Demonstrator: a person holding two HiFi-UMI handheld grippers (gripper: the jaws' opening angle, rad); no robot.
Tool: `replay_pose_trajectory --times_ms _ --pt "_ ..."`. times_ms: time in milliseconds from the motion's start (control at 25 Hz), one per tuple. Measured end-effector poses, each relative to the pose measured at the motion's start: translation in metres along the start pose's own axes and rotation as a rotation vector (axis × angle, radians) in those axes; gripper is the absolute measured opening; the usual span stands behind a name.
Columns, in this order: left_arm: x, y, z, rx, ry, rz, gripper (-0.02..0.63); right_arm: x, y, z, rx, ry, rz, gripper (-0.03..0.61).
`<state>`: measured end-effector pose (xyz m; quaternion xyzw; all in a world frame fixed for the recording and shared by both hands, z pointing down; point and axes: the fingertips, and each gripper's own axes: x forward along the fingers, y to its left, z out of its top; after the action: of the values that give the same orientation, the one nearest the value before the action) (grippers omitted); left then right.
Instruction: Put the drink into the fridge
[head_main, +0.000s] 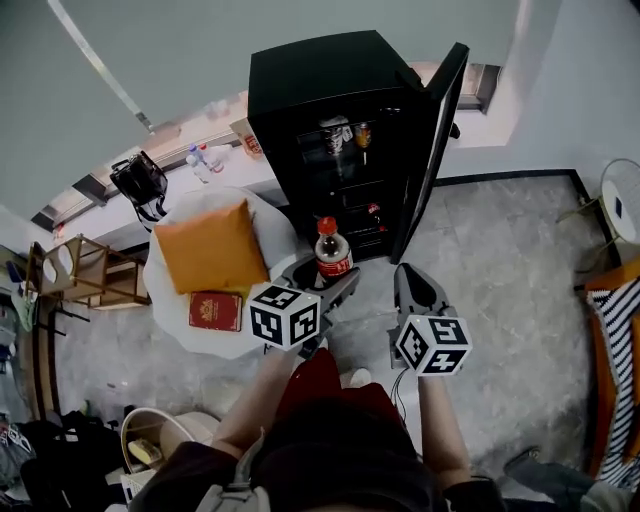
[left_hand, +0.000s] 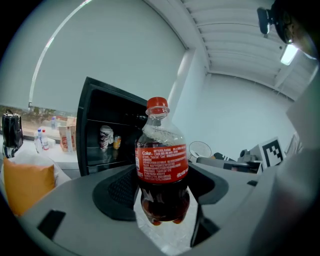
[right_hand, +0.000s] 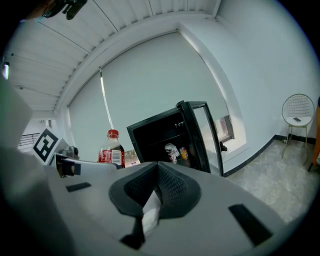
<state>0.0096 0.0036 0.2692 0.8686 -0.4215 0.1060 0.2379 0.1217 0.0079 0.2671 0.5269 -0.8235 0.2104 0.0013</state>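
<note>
Item 1. Left hand-held gripper (head_main: 322, 283): carried on a forearm that reaches forward from the person's torso, with the marker cube (head_main: 285, 316) on top. It points toward the fridge (head_main: 300, 80). Its jaws are clamped on the lower body of the cola bottle (head_main: 332, 254), below the red label.

Item 2. Cola bottle: upright, red cap on top, dark drink in the lower part. It is in the air in front of the fridge's lower shelves and outside the cabinet.

Item 3. Right hand-held gripper (head_main: 408, 278): held beside the left one and apart from it, at about the same height. Its jaws are pressed together with nothing between them. It points toward the free edge of the fridge door (head_main: 440, 120).

Item 4. Fridge: black, with its open front facing the person and its door swung out to the right. An upper shelf carries a patterned cup (left_hand: 105, 137) and a small can (left_hand: 116, 143).

Item 5. Counter (head_main: 170, 330): round and white, with its rim just left of the left hand-held gripper. It bears an orange cushion (head_main: 210, 245) and a red booklet (head_main: 216, 311).

Item 6. Floor (head_main: 510, 260): grey stone, with open room to the right of the door.
</note>
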Motion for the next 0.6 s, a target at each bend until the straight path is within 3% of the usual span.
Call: replay_pose_trajectory --times_ms 320,600 --pt "0.053 0.022 0.020 0.037 -0.028 -0.037 0.311 0.043 -0.021 -0.001 -0.019 0.027 -0.021 0.017" --pt "0.123 0.076 0.037 0.017 -0.054 -0.055 0.311 0.108 -0.053 -0.004 -0.040 0.074 -0.057 0.017"
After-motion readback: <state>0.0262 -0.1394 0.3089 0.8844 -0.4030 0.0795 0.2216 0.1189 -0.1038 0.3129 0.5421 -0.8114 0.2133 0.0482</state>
